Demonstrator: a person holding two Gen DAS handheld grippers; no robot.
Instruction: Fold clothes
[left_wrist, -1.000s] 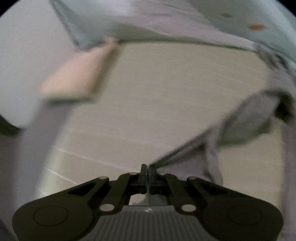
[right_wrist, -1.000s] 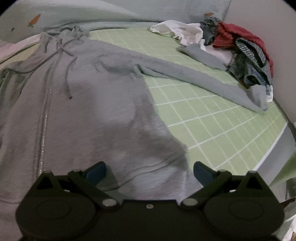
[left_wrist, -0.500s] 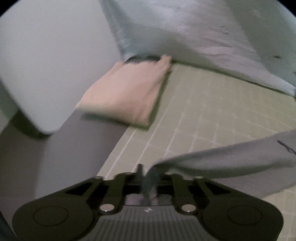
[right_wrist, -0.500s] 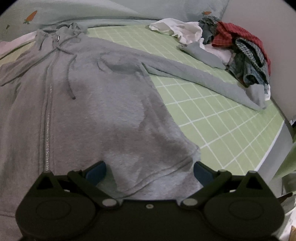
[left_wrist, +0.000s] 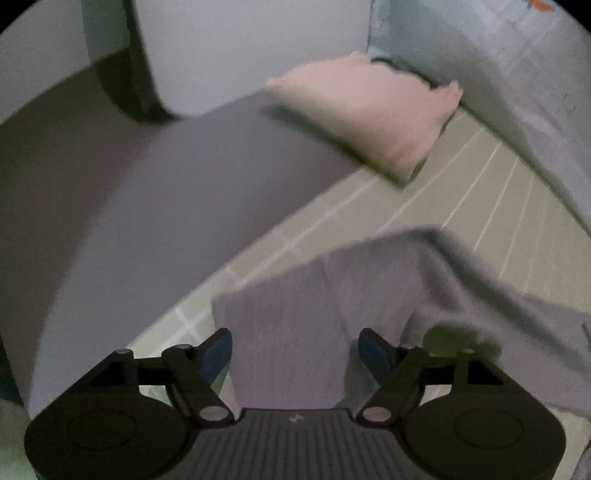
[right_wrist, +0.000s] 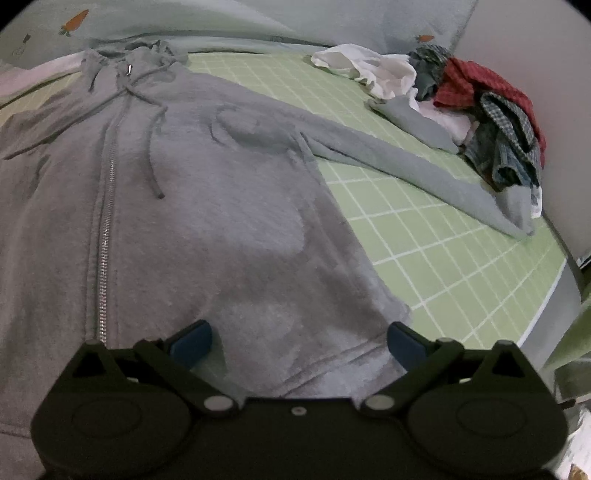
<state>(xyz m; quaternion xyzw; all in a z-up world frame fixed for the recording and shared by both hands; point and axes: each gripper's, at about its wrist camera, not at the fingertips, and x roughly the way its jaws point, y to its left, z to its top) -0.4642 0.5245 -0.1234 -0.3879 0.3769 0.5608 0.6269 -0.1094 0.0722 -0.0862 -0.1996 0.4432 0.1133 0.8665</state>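
Note:
A grey zip hoodie (right_wrist: 207, 206) lies face up on the green checked sheet (right_wrist: 443, 266), its right sleeve (right_wrist: 424, 173) stretched out toward the clothes pile. My right gripper (right_wrist: 297, 341) hovers open over the hoodie's bottom hem with nothing between its fingers. In the left wrist view, the end of the other grey sleeve (left_wrist: 332, 295) lies on the sheet near the bed's edge. My left gripper (left_wrist: 295, 350) is opening just above it; the cuff lies between the blue pads but they do not press on it.
A folded pink garment (left_wrist: 369, 114) sits near the bed's corner beside a pale blue pillow (left_wrist: 498, 74). A pile of white, red and plaid clothes (right_wrist: 461, 99) lies at the far right. The grey bed edge (left_wrist: 177, 206) drops away to the left.
My left gripper carried the sleeve end outward toward the bed's edge, rolled, and let it go; its jaws went from shut to wide apart. The right gripper stayed open over the hem.

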